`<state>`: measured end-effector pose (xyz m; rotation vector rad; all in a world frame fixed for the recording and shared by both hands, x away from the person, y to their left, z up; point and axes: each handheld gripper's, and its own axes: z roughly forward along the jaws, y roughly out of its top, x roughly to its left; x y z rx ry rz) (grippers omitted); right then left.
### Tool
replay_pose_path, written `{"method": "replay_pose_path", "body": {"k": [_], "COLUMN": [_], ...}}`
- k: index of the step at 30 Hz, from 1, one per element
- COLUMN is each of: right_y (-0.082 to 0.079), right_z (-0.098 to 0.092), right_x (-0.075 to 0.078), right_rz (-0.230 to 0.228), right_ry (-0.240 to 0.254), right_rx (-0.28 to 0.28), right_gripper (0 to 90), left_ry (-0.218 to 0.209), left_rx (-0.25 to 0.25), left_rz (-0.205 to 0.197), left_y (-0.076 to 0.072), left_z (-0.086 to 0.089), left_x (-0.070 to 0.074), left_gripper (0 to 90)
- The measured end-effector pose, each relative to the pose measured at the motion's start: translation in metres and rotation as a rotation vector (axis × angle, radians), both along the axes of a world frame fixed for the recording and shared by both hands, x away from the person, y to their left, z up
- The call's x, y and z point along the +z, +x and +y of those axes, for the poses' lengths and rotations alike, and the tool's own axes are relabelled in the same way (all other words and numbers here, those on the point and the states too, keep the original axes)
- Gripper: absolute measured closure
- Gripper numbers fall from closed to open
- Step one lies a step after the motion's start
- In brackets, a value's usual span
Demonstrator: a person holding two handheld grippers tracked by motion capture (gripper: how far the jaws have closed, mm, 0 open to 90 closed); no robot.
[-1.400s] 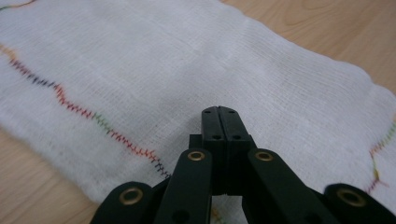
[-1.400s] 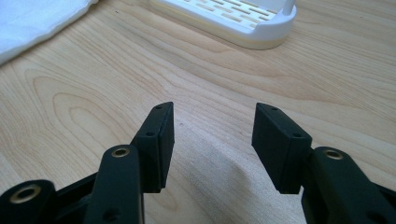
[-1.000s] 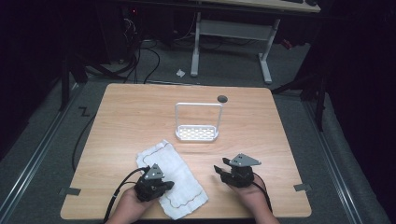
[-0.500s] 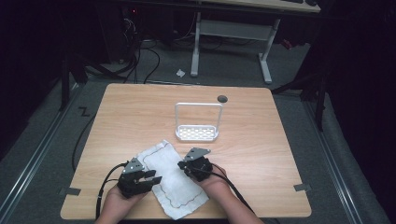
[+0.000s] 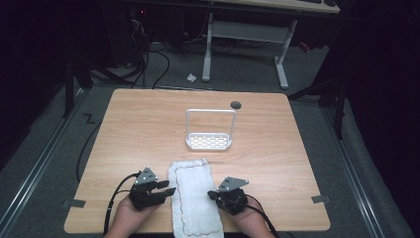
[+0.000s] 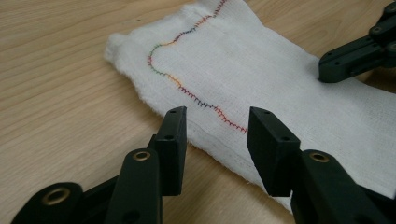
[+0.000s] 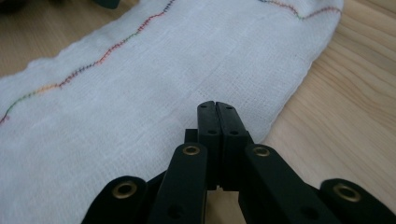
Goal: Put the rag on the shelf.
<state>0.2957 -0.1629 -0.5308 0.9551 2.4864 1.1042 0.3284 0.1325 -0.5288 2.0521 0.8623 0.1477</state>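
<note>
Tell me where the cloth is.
In the high view the cloth lies at the table's near edge, between both grippers, in front of the white rack.

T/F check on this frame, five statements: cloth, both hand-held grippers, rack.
1. The white cloth lies flat on the table between the two hand-held grippers. True.
2. The left hand-held gripper is clamped on the cloth. False: its jaws stand apart over the cloth's edge, having just been opening, and they pinch nothing.
3. The right hand-held gripper has its jaws together. True: they meet above the cloth, with no fold visibly pinched.
4. The white wire rack stands on the cloth. False: it stands on bare wood beyond the cloth's far end.
5. The cloth is plain white. False: a multicoloured stitch line runs along it.
</note>
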Motion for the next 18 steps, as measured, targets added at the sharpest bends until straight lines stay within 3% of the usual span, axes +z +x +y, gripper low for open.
{"method": "replay_pose_path", "body": {"k": [3, 5, 7, 10, 11, 12, 13, 16, 18], "right_y": [-0.001, 0.012, 0.032, 0.048, 0.048, 0.047, 0.044, 0.028, 0.019], "right_z": [-0.003, 0.002, 0.01, 0.014, 0.013, 0.01, 0.008, -0.002, -0.009], "right_x": [0.009, 0.012, 0.009, -0.001, -0.003, -0.003, -0.002, -0.001, -0.002], "right_rz": [-0.046, -0.062, -0.062, -0.03, -0.029, -0.026, -0.015, -0.015, -0.016], "right_ry": [0.054, 0.056, 0.028, -0.026, -0.01, -0.007, -0.007, -0.023, -0.017], "right_rx": [-0.017, -0.028, -0.032, -0.048, -0.045, -0.041, -0.038, -0.022, -0.021], "right_gripper": [83.2, 81.9, 82.3, 84.1, 84.3, 84.3, 84.3, 84.3, 84.1], "left_ry": [0.02, 0.052, 0.094, 0.084, 0.096, 0.054, 0.047, 0.07, 0.089], "left_rx": [-0.04, -0.06, -0.058, -0.051, -0.067, -0.062, -0.077, -0.146, -0.147], "left_rz": [-0.032, -0.057, -0.053, -0.038, -0.042, -0.01, -0.003, -0.021, -0.044], "left_y": [-0.003, -0.006, -0.005, -0.006, -0.005, -0.009, -0.011, -0.015, -0.017], "left_z": [-0.008, -0.02, -0.025, -0.028, -0.026, -0.029, -0.03, -0.034, -0.038], "left_x": [0.001, 0.001, -0.002, -0.004, -0.004, -0.005, -0.005, -0.004, -0.002], "left_gripper": [57.5, 57.7, 58.7, 59.5, 59.6, 60.4, 60.8, 60.3, 59.9]}}
